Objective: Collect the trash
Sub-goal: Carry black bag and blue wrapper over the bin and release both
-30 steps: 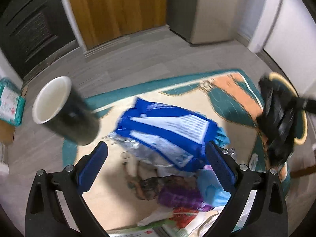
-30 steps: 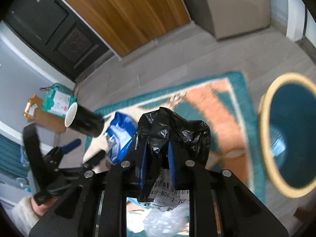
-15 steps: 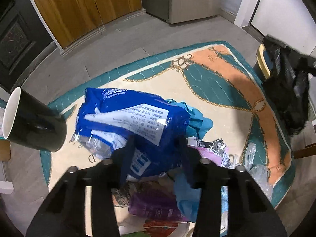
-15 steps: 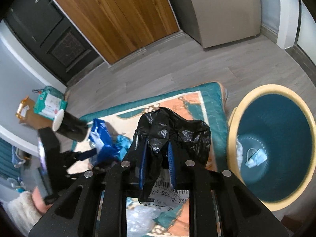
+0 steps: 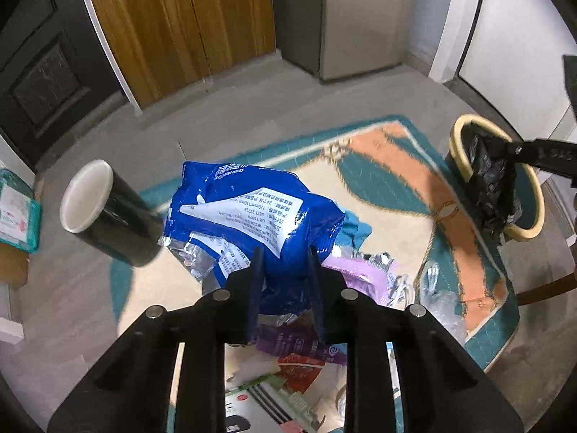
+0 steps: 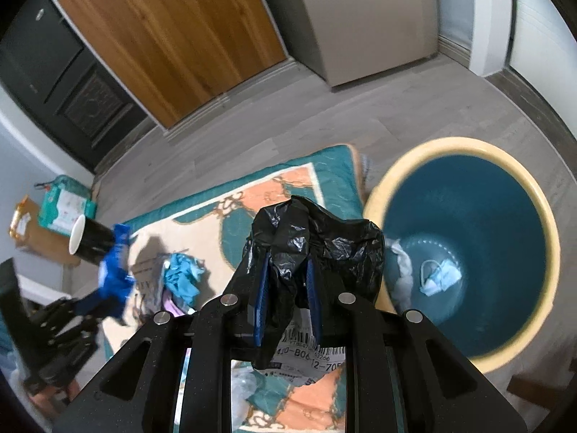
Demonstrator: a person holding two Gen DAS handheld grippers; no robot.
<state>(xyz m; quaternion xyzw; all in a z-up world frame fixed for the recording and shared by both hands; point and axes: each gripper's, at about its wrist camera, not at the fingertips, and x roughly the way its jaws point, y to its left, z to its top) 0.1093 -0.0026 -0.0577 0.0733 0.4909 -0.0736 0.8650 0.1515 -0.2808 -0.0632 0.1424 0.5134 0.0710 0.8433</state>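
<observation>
The left hand-held gripper (image 5: 283,270) has its jaws closing on the blue wipes pack (image 5: 249,223). The pack sits between the two blue pads, and its crinkly end is pinched there. The rest of the pack sticks out in front, above the trash pile (image 5: 324,324) on the rug (image 5: 396,166). A black cup (image 5: 108,216) lies on its side just beside the pack, at the left edge of the rug.

The right hand-held gripper (image 6: 285,288) has its jaws narrow, squeezing a crumpled black bag (image 6: 313,238). A white label hangs under the bag. The bag is near the trash bin (image 6: 396,187), which stands on the floor at the rug's right end. The bin is blue inside with a yellow rim. A face mask (image 6: 440,276) and some white paper already lie at its bottom.

I think the step now is to carry both things to the bin. To do it well, the right hand-held gripper should move until the bag is over the middle of the bin, not over the rim, and only then let go. The left one should squeeze the pack firmly first, because the wrapper looks slippery and floppy. It should lift clear of the pile so nothing drags along.
</observation>
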